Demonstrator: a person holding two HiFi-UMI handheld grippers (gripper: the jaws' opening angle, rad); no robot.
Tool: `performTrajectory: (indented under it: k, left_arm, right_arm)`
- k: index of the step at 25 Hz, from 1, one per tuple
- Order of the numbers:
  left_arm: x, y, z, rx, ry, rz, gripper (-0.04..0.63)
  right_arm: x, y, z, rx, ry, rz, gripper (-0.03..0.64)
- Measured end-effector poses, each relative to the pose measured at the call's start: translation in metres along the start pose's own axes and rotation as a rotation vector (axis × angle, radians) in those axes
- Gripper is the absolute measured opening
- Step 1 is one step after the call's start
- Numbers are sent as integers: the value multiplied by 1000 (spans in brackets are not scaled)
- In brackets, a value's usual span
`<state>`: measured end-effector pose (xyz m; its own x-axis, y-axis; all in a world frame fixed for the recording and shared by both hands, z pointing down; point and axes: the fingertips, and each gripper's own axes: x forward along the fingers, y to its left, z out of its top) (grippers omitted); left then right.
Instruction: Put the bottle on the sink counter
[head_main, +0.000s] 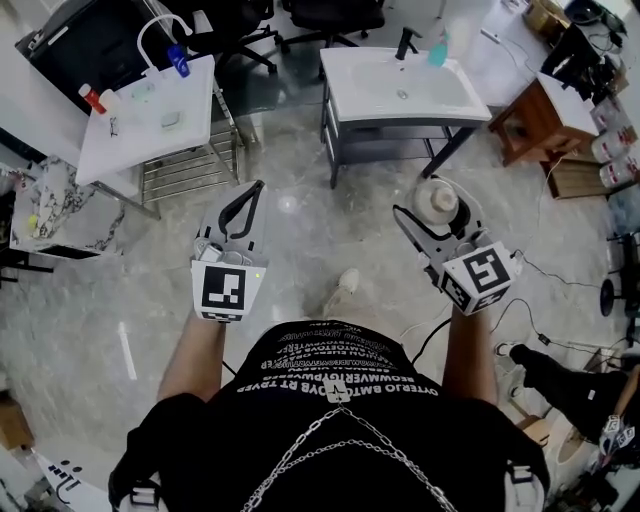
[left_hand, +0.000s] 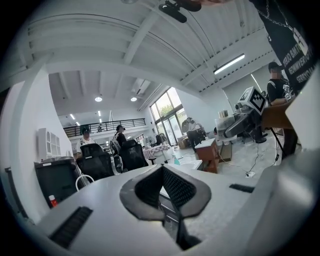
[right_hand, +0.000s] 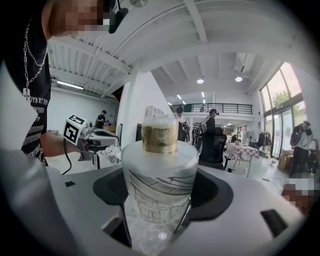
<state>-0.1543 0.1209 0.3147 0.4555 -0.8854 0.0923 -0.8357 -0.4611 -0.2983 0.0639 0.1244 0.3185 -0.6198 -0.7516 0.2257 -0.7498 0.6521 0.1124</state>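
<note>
The right tongs (right_hand: 159, 202) are clamped on the one frosted white bottle (right_hand: 159, 172), one jaw on each side of its body. The bottle stands upright between them, with a gold band round its neck and a line drawing of a building on its side; no writing on it can be read. The left tongs (left_hand: 162, 170) are closed, pads meeting at the tips, with nothing between them. In the head view both tongs are held over the glossy floor (head_main: 300, 215), well apart from the sink bench (head_main: 455, 108). One black faucet (head_main: 405, 42) stands at that bench's back edge and one teal bottle (head_main: 438, 50) near its back right corner.
</note>
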Motion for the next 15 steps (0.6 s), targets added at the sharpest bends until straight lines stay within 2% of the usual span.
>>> performTrajectory:
  k: [6,15]
  left_arm:
    - [55,10,10,9,-4,12,6]
    - [137,-6,27,17,-4,2,6]
  right_arm:
    - [29,-44,2,6,-4,22,331]
    - [54,-118,7,10,-22,50,331]
